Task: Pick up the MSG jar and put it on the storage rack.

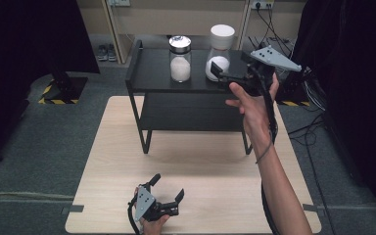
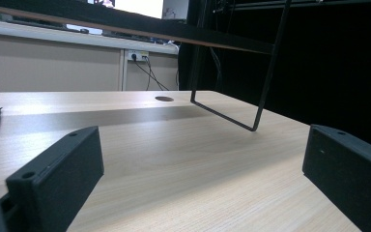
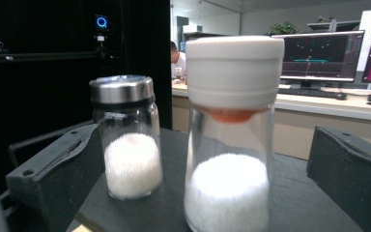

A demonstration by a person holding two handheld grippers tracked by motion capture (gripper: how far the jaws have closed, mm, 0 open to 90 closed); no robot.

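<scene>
White-capped jar (image 1: 221,51) stood upright on the top shelf of the black rack (image 1: 149,73), in the upper centre of the high view, right of the steel-capped jar (image 1: 180,58). Two jars were counted in all; each held white granules in its lower part. In the right gripper view, the white-capped jar (image 3: 232,135) occupied the centre of the frame, between the two black jaws but not clamped by them, and the steel-capped jar (image 3: 127,135) stood left of it and farther off.

Two grippers were counted. The right gripper (image 1: 215,70) was held at shelf height, right of centre in the upper part of the high view, its jaws spread apart and pointing at the white-capped jar. The left gripper (image 1: 168,188) rested on the wooden table (image 1: 225,166) at the lower centre, jaws spread wide with nothing between them. In the left gripper view, bare table surface (image 2: 183,159) lay between the jaws, with one rack leg (image 2: 251,111) beyond.
</scene>
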